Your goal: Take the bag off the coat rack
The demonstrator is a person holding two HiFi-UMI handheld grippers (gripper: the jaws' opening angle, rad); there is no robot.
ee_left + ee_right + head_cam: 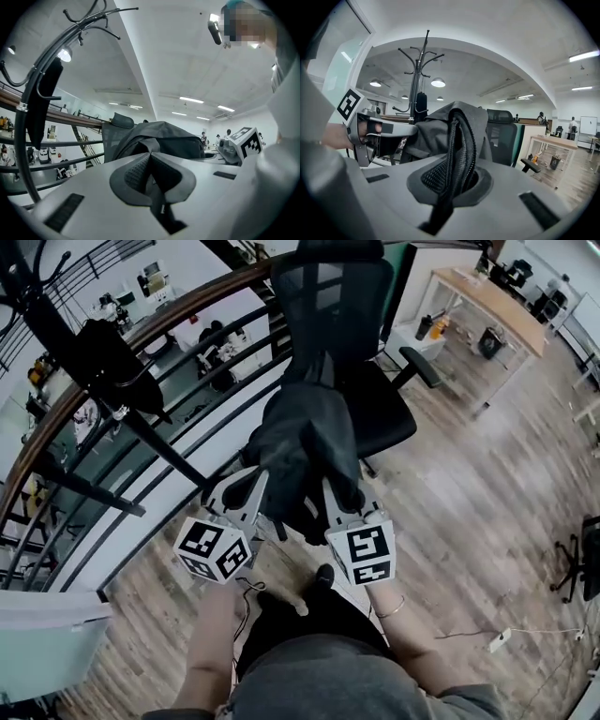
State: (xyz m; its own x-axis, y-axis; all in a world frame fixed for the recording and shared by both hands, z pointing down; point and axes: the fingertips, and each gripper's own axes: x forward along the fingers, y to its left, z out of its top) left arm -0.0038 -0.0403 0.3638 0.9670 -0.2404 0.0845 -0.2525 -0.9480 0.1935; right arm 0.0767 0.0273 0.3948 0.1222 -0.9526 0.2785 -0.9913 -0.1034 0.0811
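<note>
A black bag (305,442) hangs between my two grippers, clear of the coat rack (89,357) and above the seat of a black office chair (375,409). My left gripper (246,495) is shut on a thin dark strap at the bag's left edge. In the left gripper view the strap runs through the closed left gripper (150,157), with the bag (161,138) just beyond. My right gripper (339,504) is shut on a padded mesh strap (459,140) of the bag (436,129). The rack (417,79) stands behind, with another dark item (108,362) on its hooks.
A curved wooden railing (159,320) with dark bars runs behind the rack and chair. A wooden desk (497,301) stands at the far right, and a second chair (583,563) at the right edge. A cable with a power strip (500,640) lies on the wooden floor.
</note>
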